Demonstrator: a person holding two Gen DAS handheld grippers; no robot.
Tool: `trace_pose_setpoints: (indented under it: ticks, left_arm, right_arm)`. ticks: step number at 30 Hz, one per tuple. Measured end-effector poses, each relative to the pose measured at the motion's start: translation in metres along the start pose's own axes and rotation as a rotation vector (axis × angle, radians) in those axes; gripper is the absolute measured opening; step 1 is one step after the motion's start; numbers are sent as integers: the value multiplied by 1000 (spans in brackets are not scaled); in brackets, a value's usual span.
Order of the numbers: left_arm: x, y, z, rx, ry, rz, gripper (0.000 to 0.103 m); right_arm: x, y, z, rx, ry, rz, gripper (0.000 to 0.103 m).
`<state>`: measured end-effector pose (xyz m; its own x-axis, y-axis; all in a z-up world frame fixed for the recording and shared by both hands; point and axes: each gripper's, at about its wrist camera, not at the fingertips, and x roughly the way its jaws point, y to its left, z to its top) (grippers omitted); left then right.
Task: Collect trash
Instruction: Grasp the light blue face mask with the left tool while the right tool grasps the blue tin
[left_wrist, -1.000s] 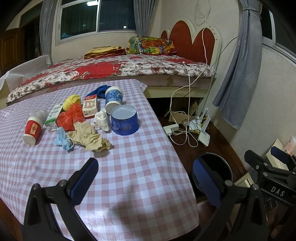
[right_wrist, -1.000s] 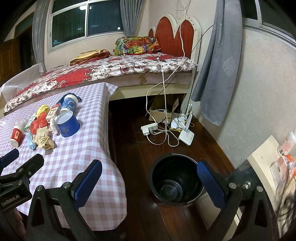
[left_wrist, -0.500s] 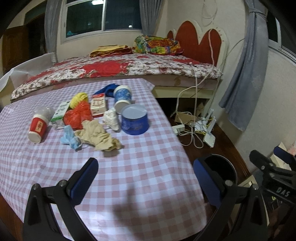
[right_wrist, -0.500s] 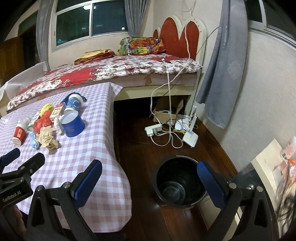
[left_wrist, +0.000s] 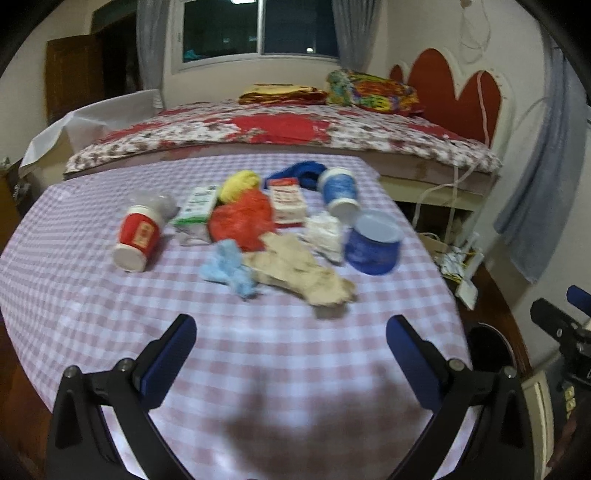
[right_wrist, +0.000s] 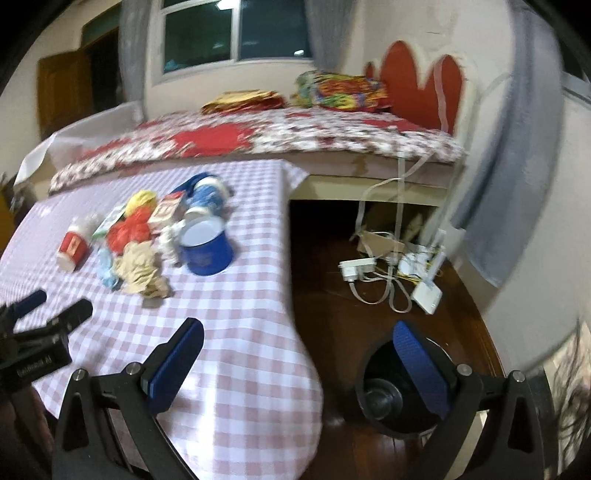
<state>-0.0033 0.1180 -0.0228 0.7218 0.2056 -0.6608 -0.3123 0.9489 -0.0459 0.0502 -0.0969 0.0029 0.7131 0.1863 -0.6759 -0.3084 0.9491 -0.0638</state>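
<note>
Table (left_wrist: 295, 369): my checked cloth covers it, with the trash heaped toward the far side, close to the bed (left_wrist: 295, 133).
Bin (right_wrist: 391, 398): black, on the floor just beside the table's right edge, under my right gripper (right_wrist: 299, 365).
Left gripper (left_wrist: 291, 354): my jaws spread wide, holding nothing, above bare cloth short of the heap.
Right gripper: jaws wide too, nothing held.
Blue tub (left_wrist: 373, 243): on its side, at the right of the heap.
Red cup (left_wrist: 138, 238): tipped over, at the left.
Tan paper (left_wrist: 299, 269): crumpled, nearest me, touching the blue wad (left_wrist: 229, 267).
</note>
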Motion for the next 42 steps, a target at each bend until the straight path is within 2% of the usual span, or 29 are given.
trace_pose_setpoints:
  ticks: [2,6,11,16,23,31,39,42]
  left_arm:
    - [5,11,3,-10,-1,-21,103]
    - [27,39,9,-60,54,-34,103]
    - [53,59,11,-75,100,-6,102]
    - [79,66,16,-86,140,-9,94]
    - [104,74,21,-104,161,1,94]
    - [130,81,19,-106,224,5,87]
    - [140,84,30,-105,219,-4,87]
    - [145,87,36,-115,216,-23,82]
  right_arm:
    - [9,11,8,-29,1,6,103]
    - [28,25,25,-40,15,51,103]
    - [54,43,44,-45,36,81,103]
    - [88,59,55,-87,85,92,103]
    - [127,69,68,-81,122,137,103]
    - [161,80,75,-93,163,159,103]
    - [186,82,80,-96,193,166,103]
    - [192,84,82,-104,200,171,103]
